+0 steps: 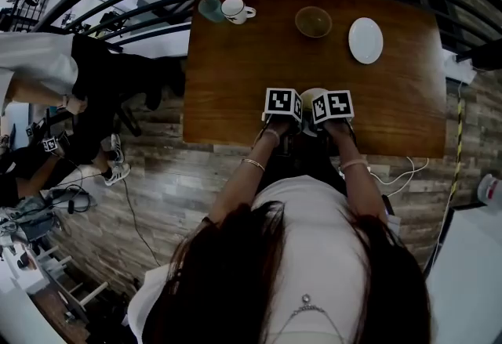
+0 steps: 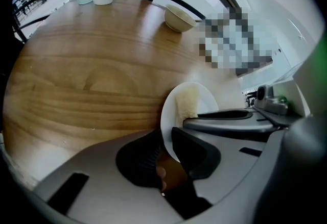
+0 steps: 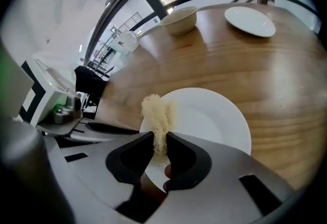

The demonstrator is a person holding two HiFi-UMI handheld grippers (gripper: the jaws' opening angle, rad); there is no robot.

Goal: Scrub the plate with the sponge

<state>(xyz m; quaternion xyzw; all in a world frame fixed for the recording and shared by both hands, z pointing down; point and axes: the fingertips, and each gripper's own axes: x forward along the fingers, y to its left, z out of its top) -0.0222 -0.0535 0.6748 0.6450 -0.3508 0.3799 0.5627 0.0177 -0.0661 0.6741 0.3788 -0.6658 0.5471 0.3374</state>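
Left tongs point(image 2: 166, 146) clamp the rim of the round white plate point(image 3: 209, 121), held tilted near the brown wooden table point(image 3: 255, 65) edge. Right tongs point(image 3: 161, 149) pinch the pale yellow fibrous sponge point(image 3: 156, 113) against its face. Scrubbing seems under way, not finished.

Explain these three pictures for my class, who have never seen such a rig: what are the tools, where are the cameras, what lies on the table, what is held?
No robot here: a person holds a two-jaw tool in each hand. One picture looks down from the person's head; the other two come from cameras riding on the tools. The left tool clamps the rim of a white plate; the right tool pinches a sponge at its face. Also on the wooden table stand a bowl, a second plate, a mug and a cup.
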